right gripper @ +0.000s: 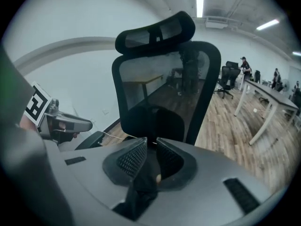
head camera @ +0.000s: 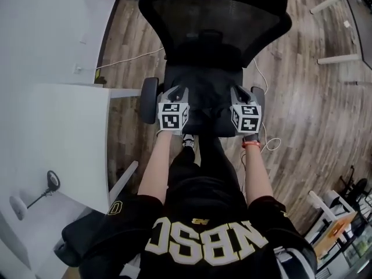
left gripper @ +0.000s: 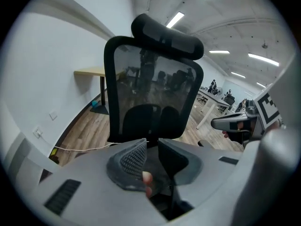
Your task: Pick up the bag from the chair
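Note:
A black mesh office chair [head camera: 215, 22] stands in front of me. A black bag [head camera: 206, 106] lies across its seat between my two grippers; it is hard to tell apart from the dark seat. My left gripper [head camera: 176, 92] is at the bag's left side and my right gripper [head camera: 239, 92] at its right side. In the left gripper view the left gripper [left gripper: 151, 142] is nearly closed, with black bag fabric [left gripper: 173, 199] hanging from it. The right gripper [right gripper: 151, 140] likewise pinches a fold of black bag fabric [right gripper: 141, 192].
The chair's armrests [head camera: 148, 100] flank both grippers. A white desk [head camera: 52, 138] stands close on the left, and a pale cable [head camera: 131, 57] runs over the wood floor. White table legs [head camera: 337, 58] lie at the far right. My legs are right against the seat front.

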`<state>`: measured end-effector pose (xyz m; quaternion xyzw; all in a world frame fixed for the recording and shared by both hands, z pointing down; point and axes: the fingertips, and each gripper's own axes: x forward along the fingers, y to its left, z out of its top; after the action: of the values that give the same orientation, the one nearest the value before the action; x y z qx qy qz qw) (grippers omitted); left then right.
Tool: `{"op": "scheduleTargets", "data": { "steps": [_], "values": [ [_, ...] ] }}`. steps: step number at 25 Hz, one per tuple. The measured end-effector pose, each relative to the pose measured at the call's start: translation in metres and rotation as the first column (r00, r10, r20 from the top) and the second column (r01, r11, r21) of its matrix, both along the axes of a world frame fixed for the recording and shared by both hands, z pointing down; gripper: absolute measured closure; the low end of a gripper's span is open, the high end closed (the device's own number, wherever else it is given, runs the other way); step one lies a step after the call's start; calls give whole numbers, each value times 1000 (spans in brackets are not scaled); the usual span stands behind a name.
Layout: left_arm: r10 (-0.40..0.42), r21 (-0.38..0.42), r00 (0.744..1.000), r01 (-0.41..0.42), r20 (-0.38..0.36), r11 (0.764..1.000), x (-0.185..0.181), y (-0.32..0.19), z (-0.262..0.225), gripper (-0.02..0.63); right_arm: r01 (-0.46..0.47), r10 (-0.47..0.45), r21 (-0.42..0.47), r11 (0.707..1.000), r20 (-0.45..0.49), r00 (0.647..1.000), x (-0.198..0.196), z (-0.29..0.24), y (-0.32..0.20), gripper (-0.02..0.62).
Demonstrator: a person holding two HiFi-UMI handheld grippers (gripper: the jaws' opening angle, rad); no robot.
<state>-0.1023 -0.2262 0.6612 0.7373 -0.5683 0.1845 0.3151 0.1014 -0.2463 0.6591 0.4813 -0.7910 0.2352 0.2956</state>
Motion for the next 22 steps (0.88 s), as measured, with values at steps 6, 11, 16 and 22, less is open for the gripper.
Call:
{"op": "scheduleTargets", "data": {
  "steps": [6, 11, 16, 22],
  "values": [
    [-27, -126, 1000, 28, 7, 992, -7, -5, 66, 473, 70, -75, -113, 991, -37, 997, -3, 73, -7, 499],
    [-47, -221, 999, 48, 8, 974, -16, 7, 116, 432, 95, -101, -224, 970, -17, 995, -4, 133, 3, 481],
    [-84, -295, 996, 78, -8, 952, -22, 17, 155, 396, 87, -102, -295, 952, -35, 994, 14, 178, 11, 468],
    [-149, -359, 989, 134, -15, 924, -35, 23, 196, 319, 96, -130, -306, 947, -91, 987, 34, 209, -11, 429]
  ]
}}
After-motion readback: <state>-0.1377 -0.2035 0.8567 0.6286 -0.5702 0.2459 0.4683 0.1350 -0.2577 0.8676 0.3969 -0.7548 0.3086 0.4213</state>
